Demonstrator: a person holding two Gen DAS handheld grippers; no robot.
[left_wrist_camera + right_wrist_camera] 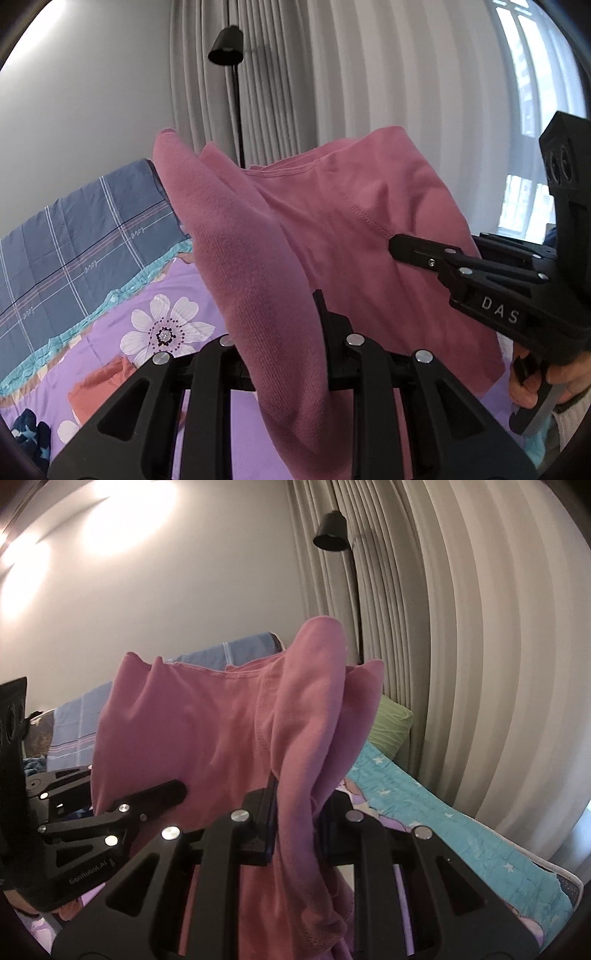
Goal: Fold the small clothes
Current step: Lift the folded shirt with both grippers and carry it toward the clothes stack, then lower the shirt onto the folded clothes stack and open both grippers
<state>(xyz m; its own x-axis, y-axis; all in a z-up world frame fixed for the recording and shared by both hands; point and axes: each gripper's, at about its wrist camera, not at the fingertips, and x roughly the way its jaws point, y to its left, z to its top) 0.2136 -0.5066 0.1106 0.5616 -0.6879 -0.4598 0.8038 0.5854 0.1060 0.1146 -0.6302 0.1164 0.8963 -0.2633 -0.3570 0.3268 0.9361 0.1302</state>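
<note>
You've got the pink garment (369,221) hanging in the air above the floral bed sheet (155,295) — soft, light knit that will sag and bunch wherever unsupported. Your left gripper (284,354) is clenched on one bunched edge, your right gripper (295,827) on another. Keep your holds at the seamed corners — the cloth droops between them.

One pink garment (332,221) is counted at frame centre, two grippers (284,325) (399,245) at lower centre and right, one floor lamp (226,46) above, one green pillow (391,723) at right
</note>
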